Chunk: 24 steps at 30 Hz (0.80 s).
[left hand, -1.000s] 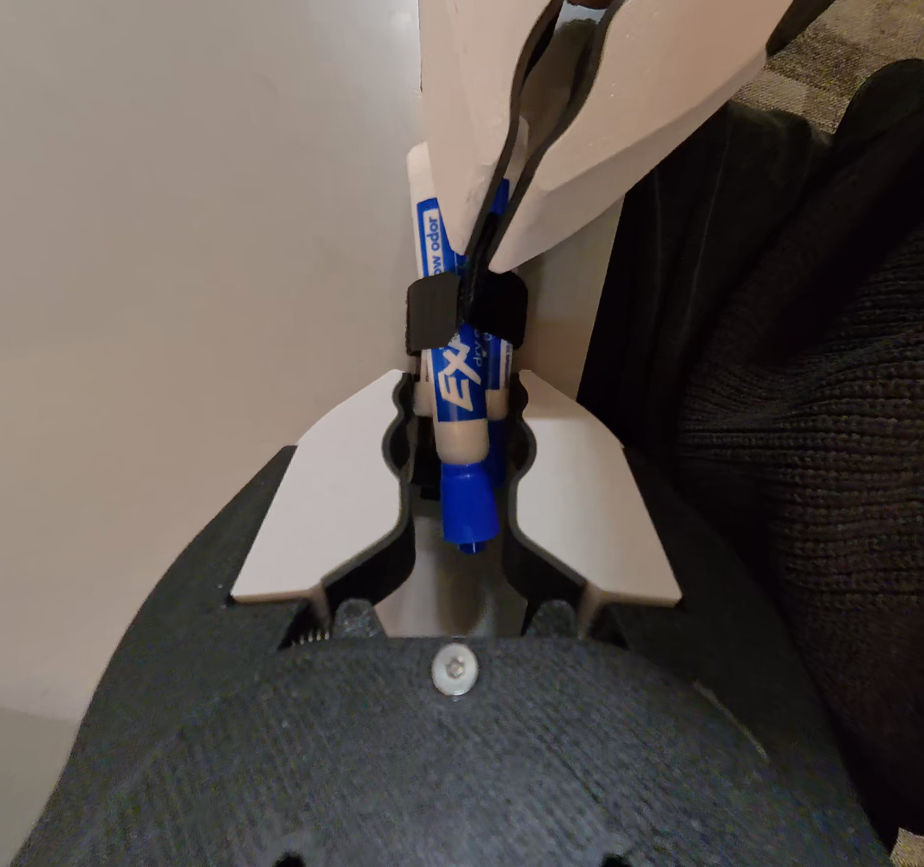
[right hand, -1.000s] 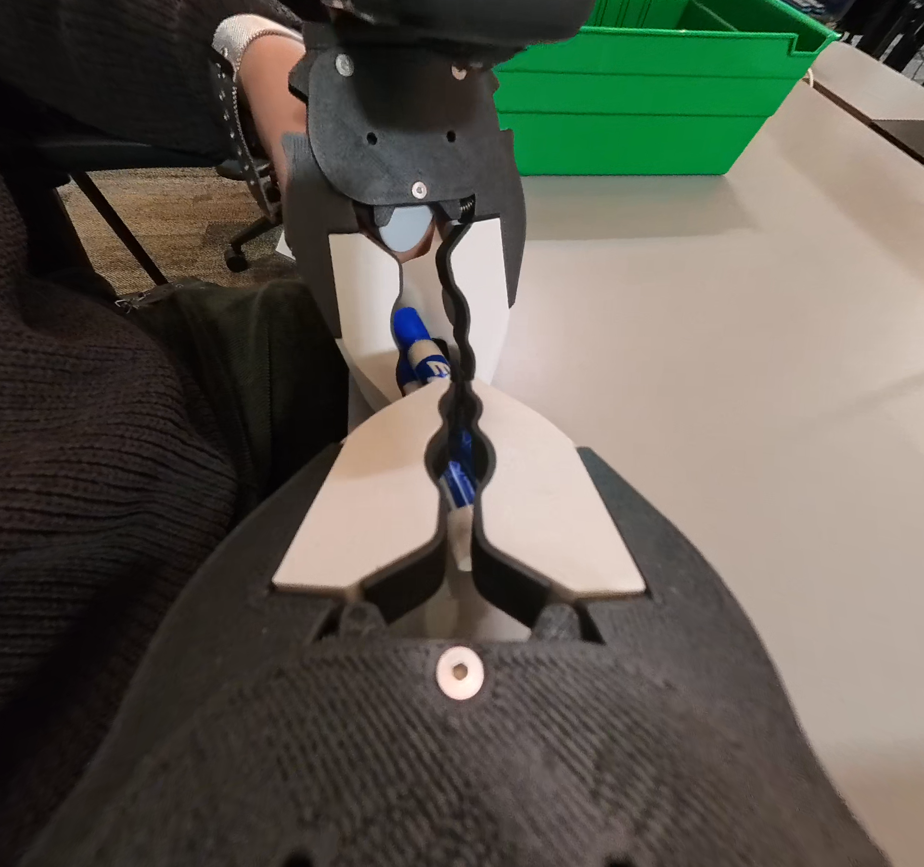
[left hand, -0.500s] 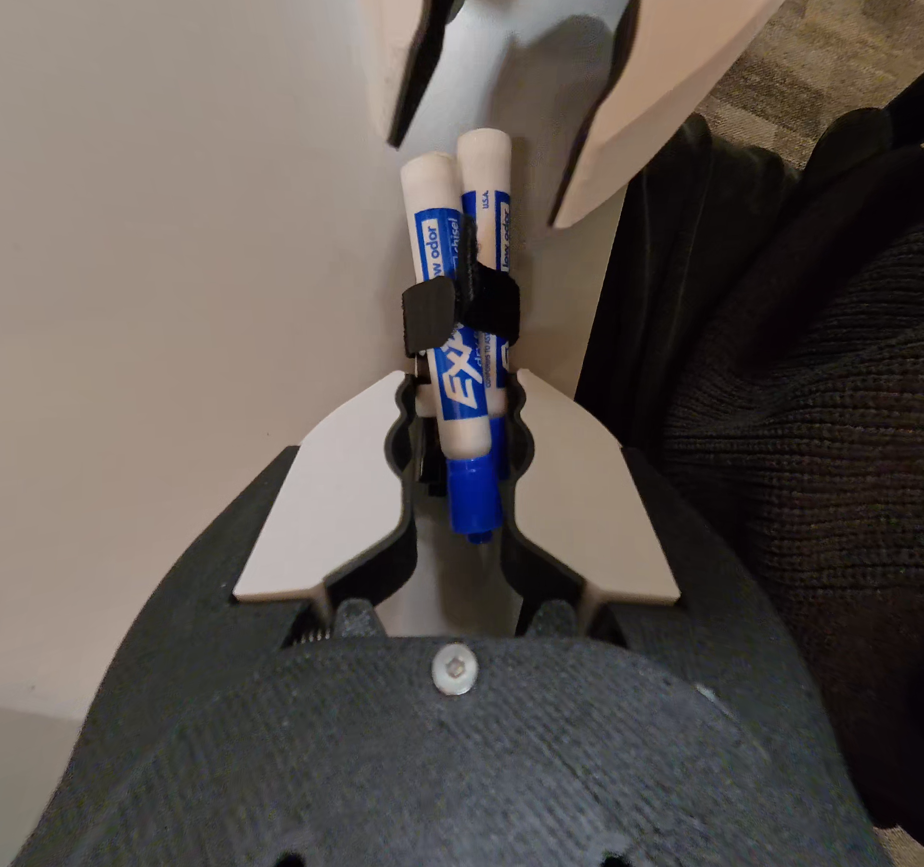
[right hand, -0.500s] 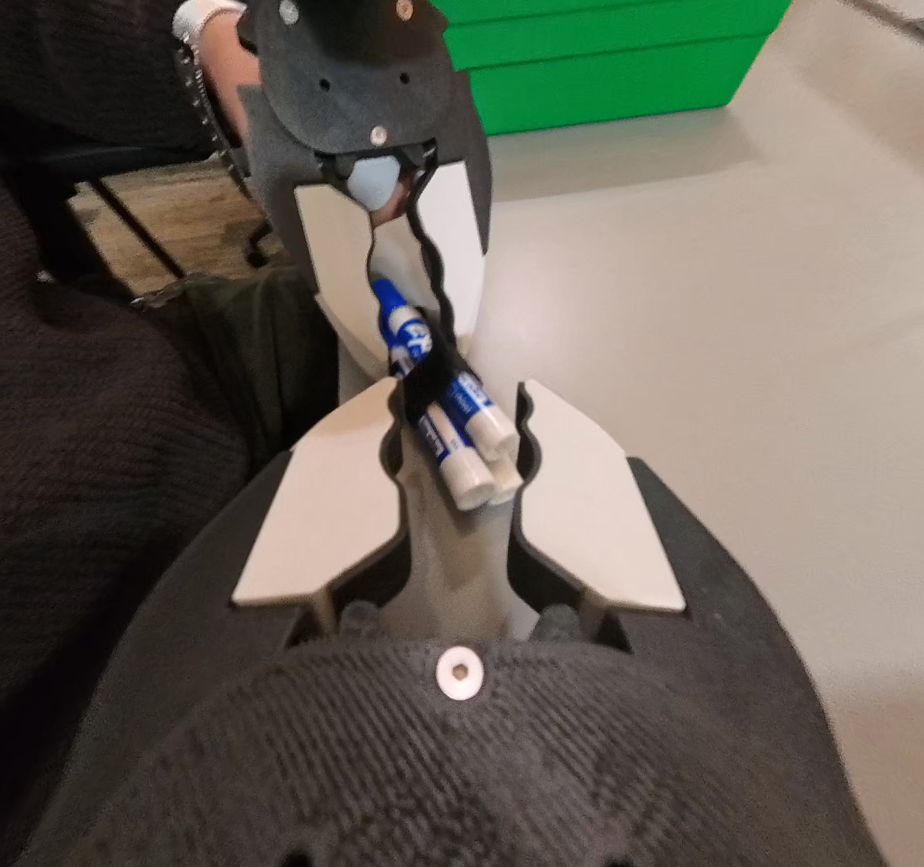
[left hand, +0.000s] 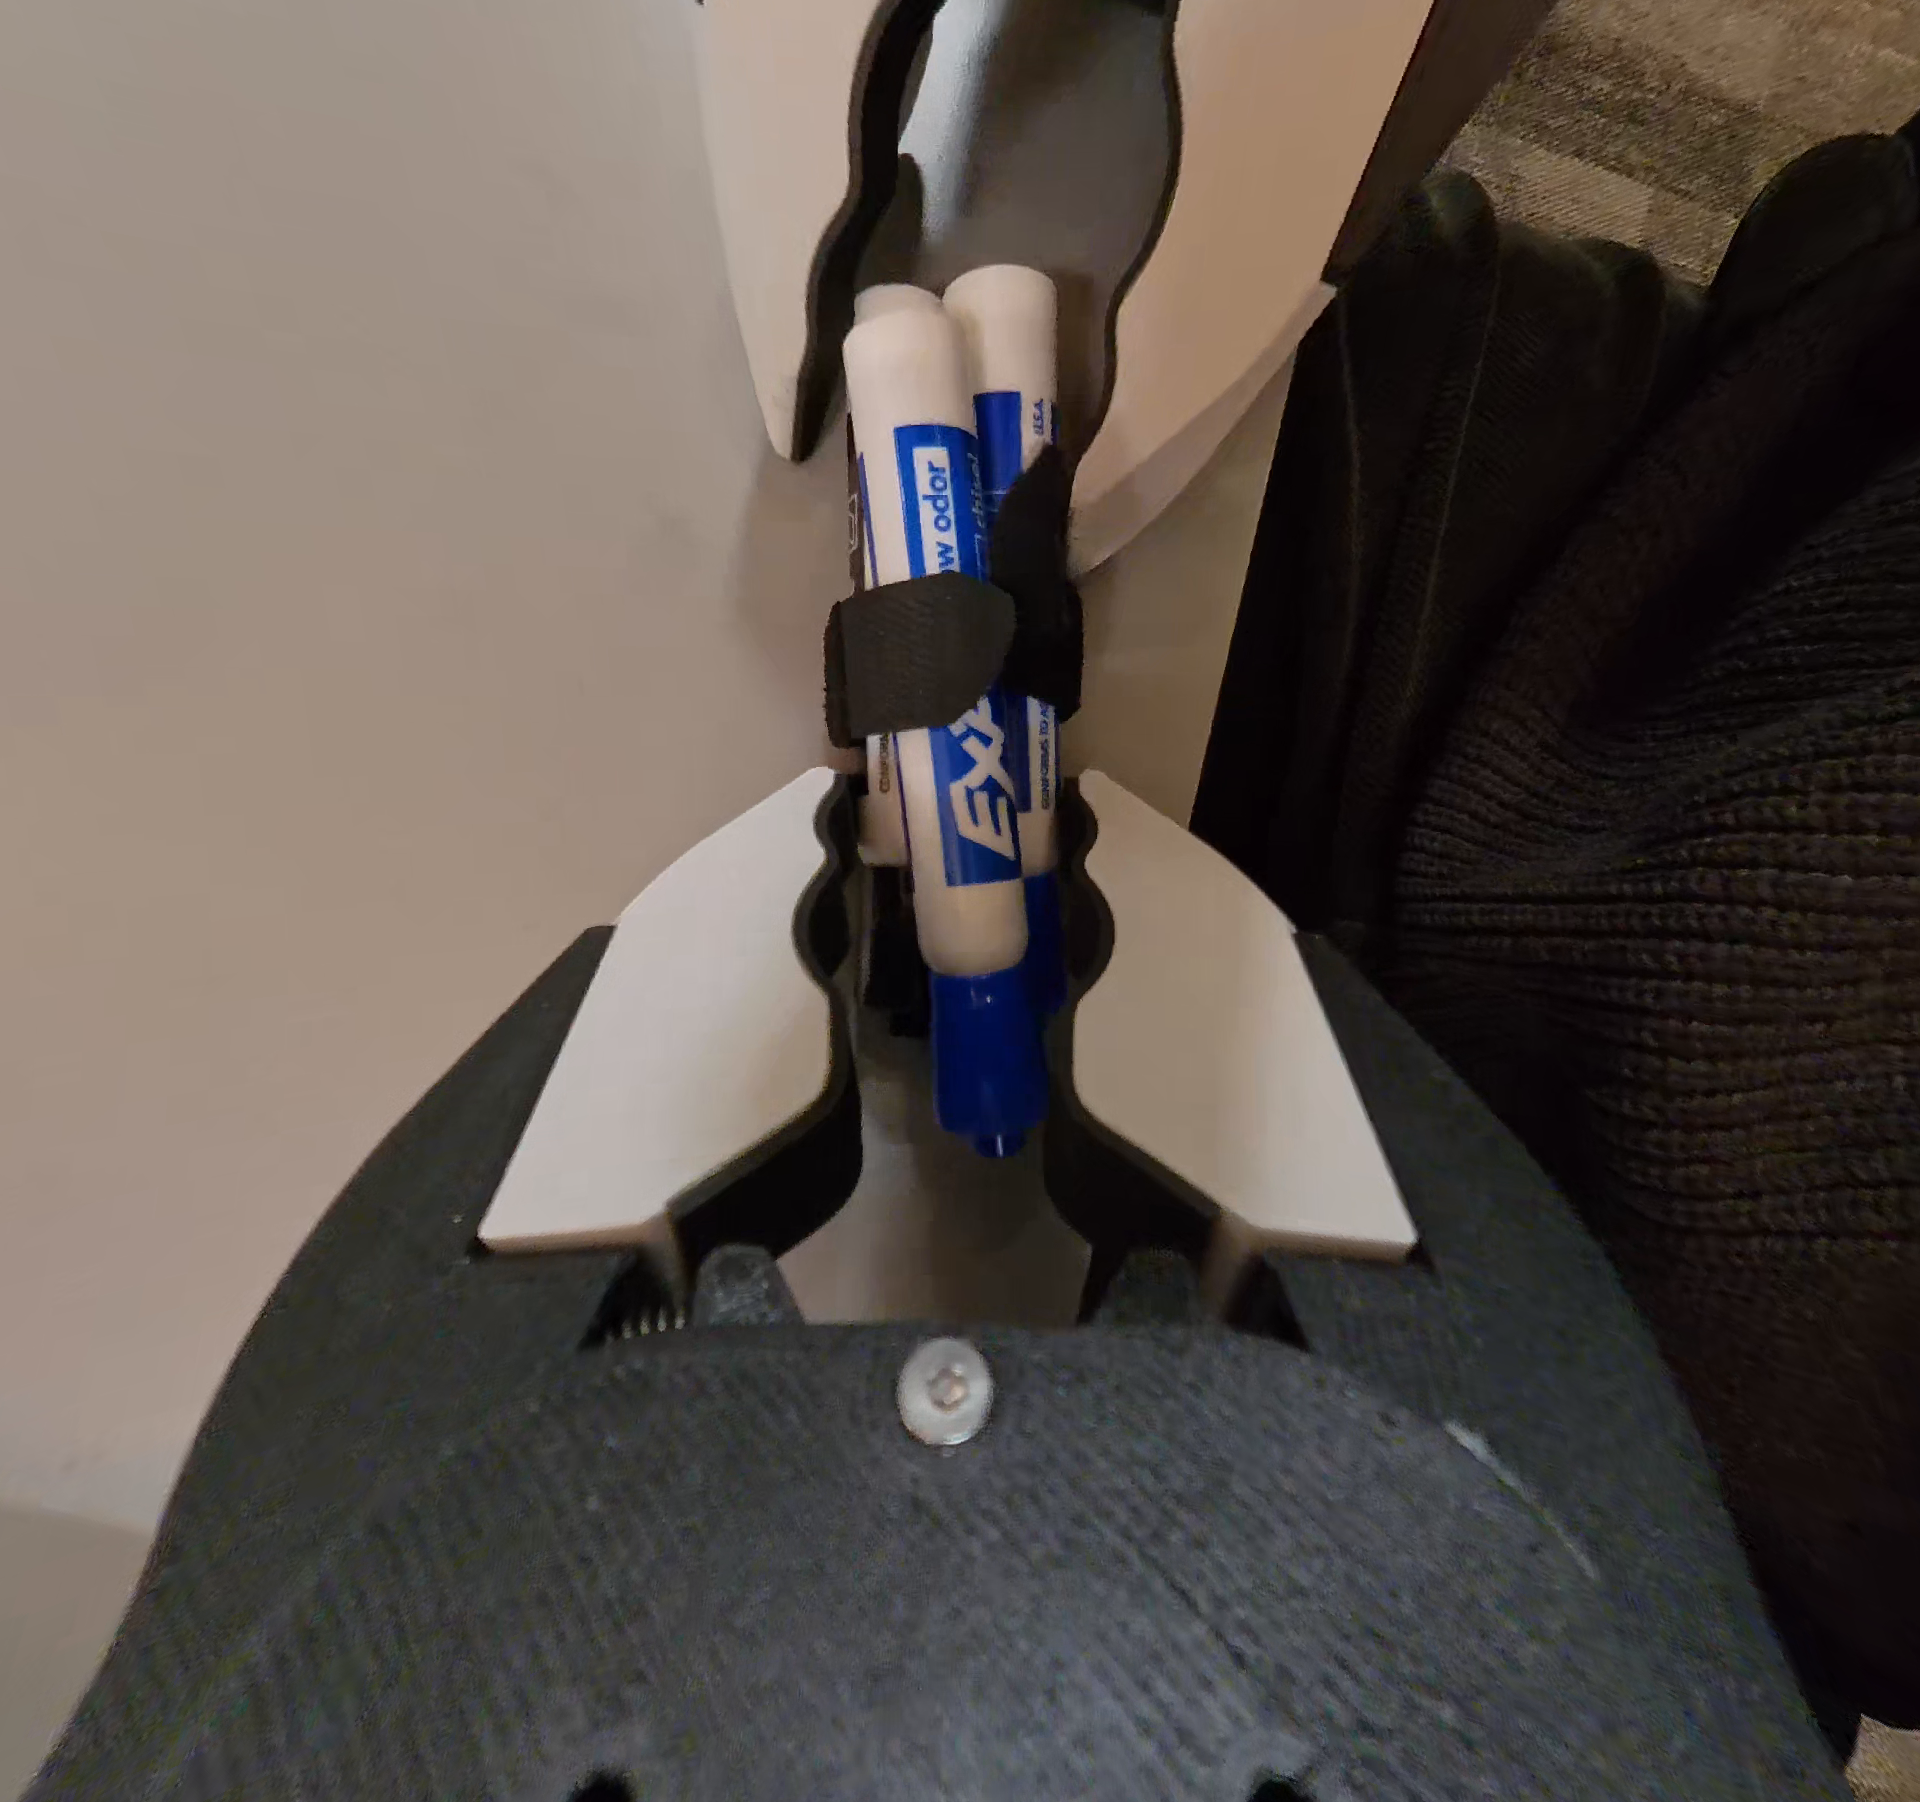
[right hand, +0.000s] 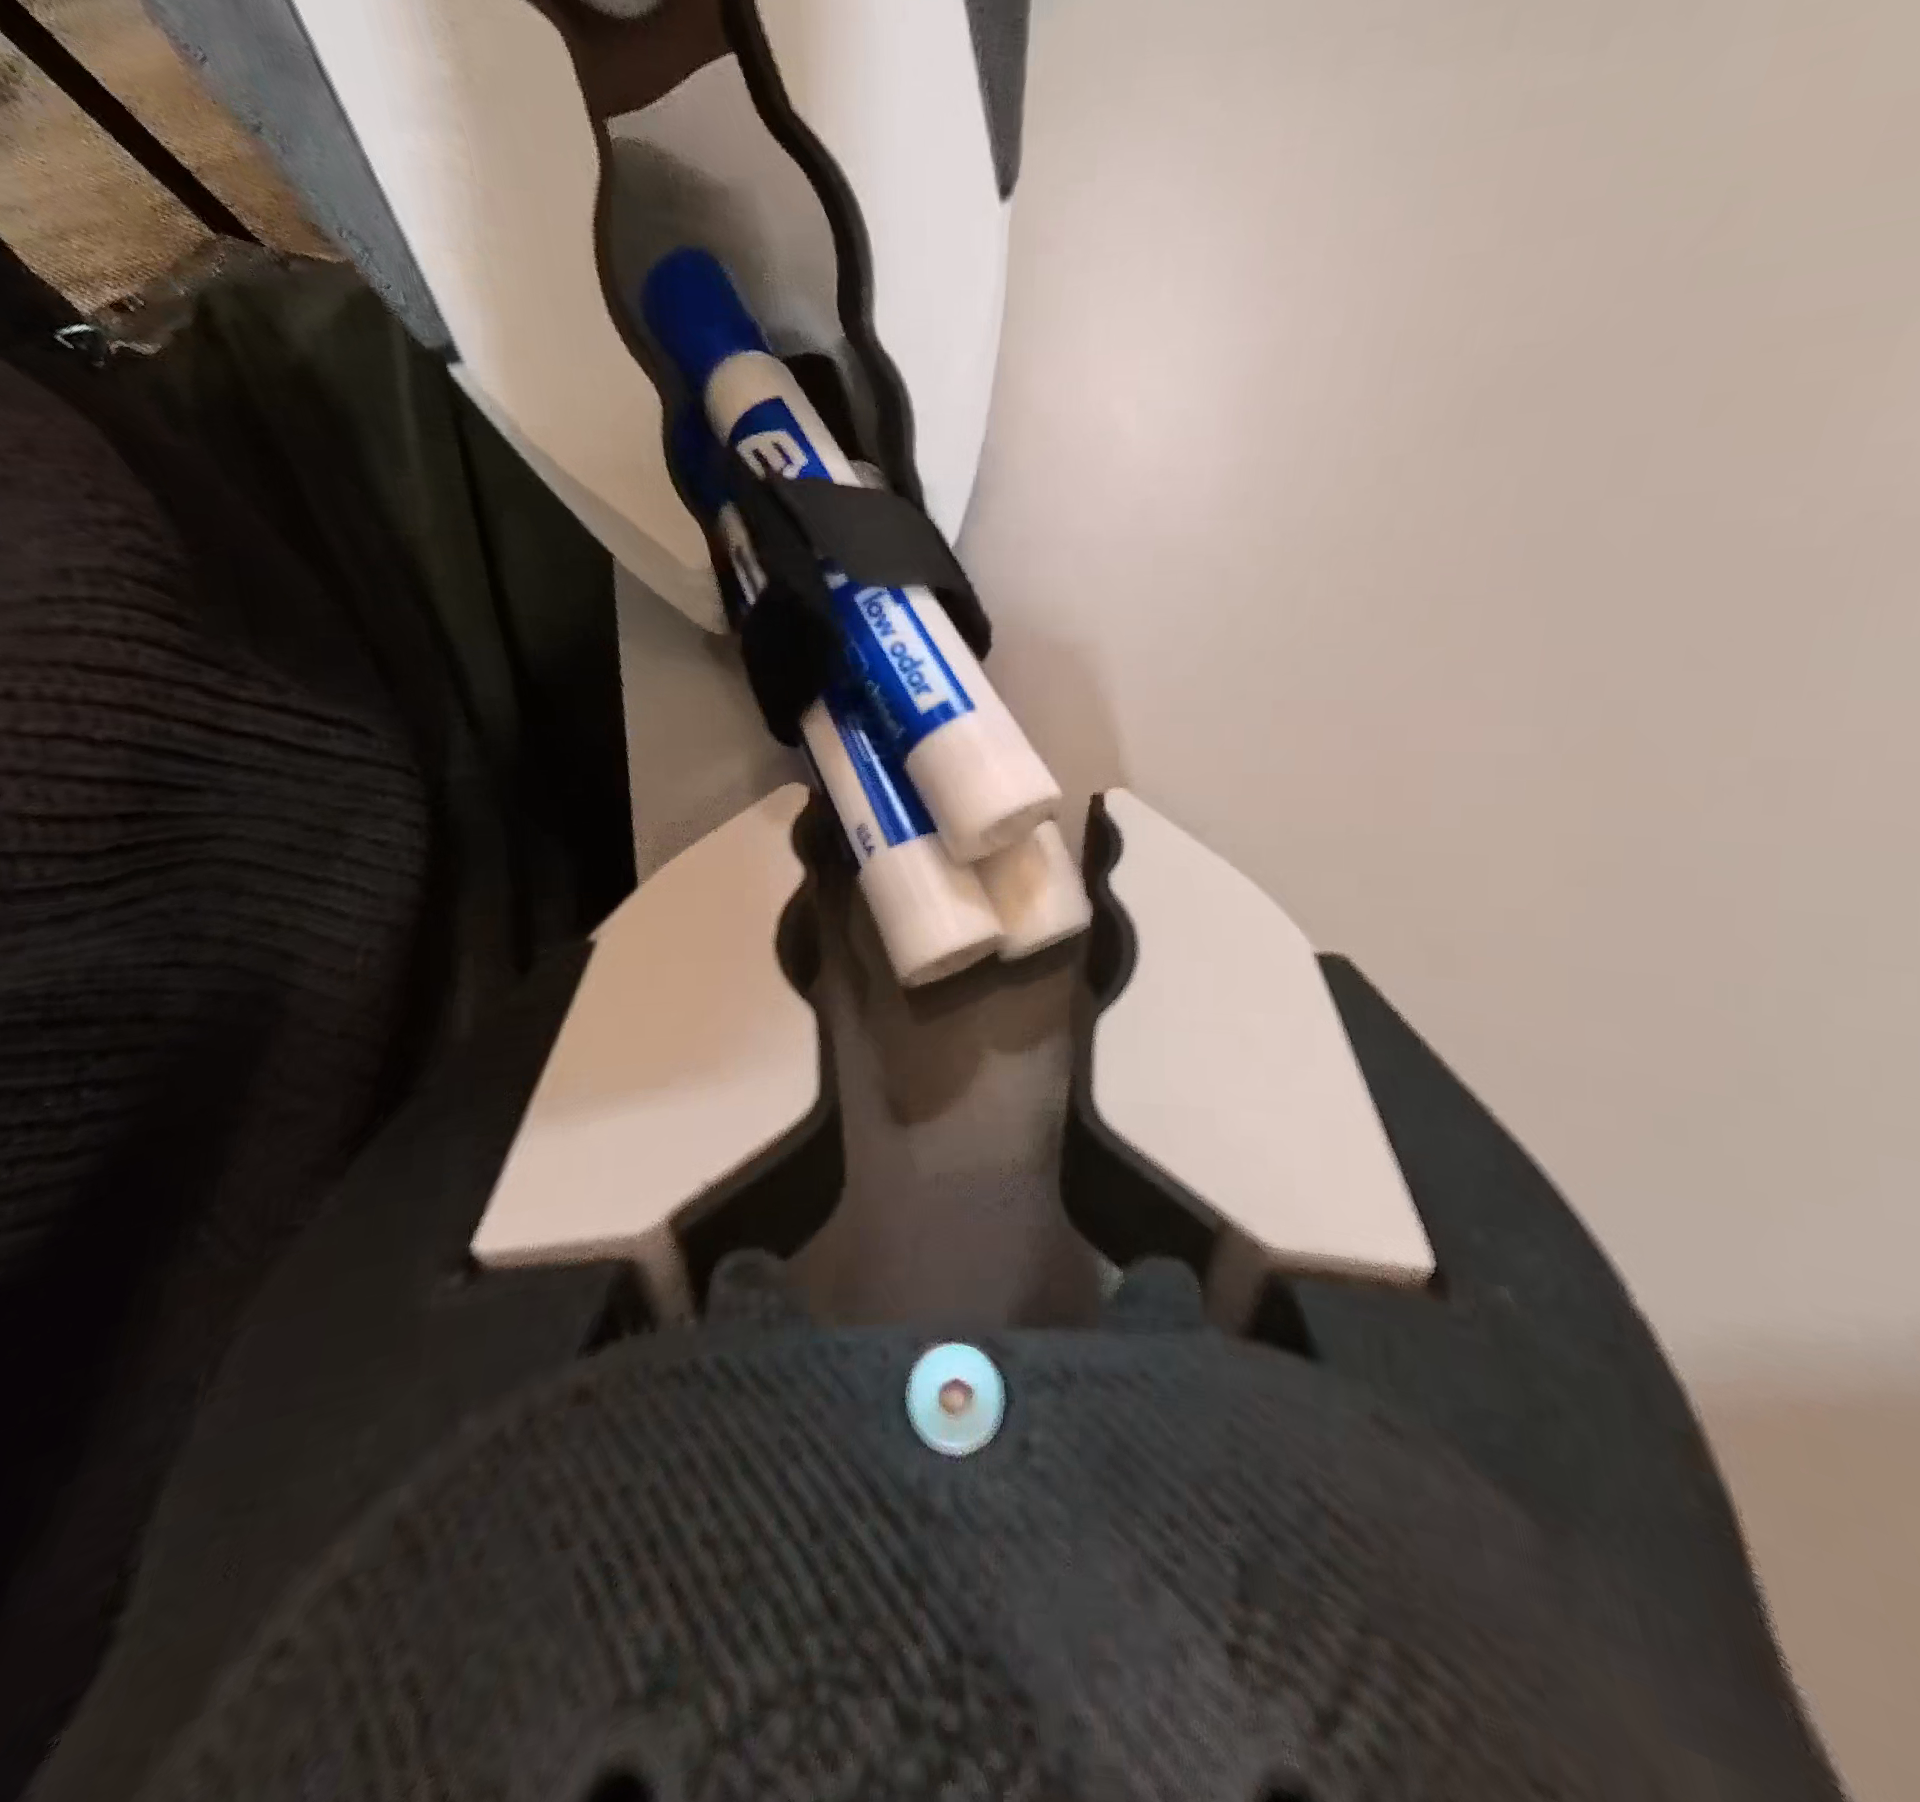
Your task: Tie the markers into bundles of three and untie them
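Observation:
A bundle of blue-capped white markers (left hand: pixel 928 526) is bound by a black strap (left hand: pixel 914 656). My left gripper (left hand: pixel 956 796) is shut on the bundle near its blue cap end and holds it above the beige table (left hand: pixel 312 402). My right gripper (left hand: pixel 945 495) faces it from the far side, open, with its fingers on either side of the markers' white ends. In the right wrist view the white ends (right hand: pixel 940 921) lie between my right gripper's (right hand: pixel 951 802) open fingers, and the left gripper (right hand: pixel 842 578) grips the far end. A loose strap tab (left hand: pixel 1039 526) sticks up.
A person's dark knit clothing (left hand: pixel 1662 869) fills the right side of the left wrist view and the left side of the right wrist view (right hand: pixel 156 817). The table edge runs beside it, with carpet floor (left hand: pixel 1714 17) beyond. Bare table (right hand: pixel 1455 402) stretches to the other side. My right fingertips sit around 5 cm from my left ones.
My right gripper let go of the strap, opened and drew back, then came forward so that its fingers flank the markers' white ends. The left gripper kept its hold.

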Motion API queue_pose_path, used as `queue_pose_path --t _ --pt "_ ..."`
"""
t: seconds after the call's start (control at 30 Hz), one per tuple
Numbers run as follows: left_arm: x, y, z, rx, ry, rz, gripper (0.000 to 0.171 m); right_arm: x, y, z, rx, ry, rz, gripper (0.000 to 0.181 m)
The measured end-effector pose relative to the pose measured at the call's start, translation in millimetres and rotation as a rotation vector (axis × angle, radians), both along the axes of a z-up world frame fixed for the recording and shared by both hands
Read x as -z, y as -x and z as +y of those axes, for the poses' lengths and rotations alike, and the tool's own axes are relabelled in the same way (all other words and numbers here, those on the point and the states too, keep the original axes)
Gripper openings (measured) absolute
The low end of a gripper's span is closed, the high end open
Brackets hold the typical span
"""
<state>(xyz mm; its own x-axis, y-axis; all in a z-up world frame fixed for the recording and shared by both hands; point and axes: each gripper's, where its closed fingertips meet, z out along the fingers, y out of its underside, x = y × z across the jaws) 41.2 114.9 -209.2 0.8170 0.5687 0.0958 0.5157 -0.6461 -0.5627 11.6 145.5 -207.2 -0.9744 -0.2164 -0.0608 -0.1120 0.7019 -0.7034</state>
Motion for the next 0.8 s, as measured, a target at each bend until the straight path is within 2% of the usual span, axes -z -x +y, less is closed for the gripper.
queue_pose_path --t 0.1,0.17,0.6,0.8 --pt "0 4 -3 -0.018 0.006 0.017 0.040 0 -4 2 -0.024 -0.006 -0.003 0.042" --pt "-3 7 -4 -0.030 -0.011 0.031 0.038 0 -4 2 -0.024 -0.006 -0.005 0.027" --pt "-4 11 -15 -0.022 -0.030 0.061 0.049 -4 -9 -1 -0.063 0.033 0.045 0.021" --pt "-2 10 -16 -0.008 -0.054 0.030 0.042 -9 -11 -1 -0.080 0.059 0.035 0.021"
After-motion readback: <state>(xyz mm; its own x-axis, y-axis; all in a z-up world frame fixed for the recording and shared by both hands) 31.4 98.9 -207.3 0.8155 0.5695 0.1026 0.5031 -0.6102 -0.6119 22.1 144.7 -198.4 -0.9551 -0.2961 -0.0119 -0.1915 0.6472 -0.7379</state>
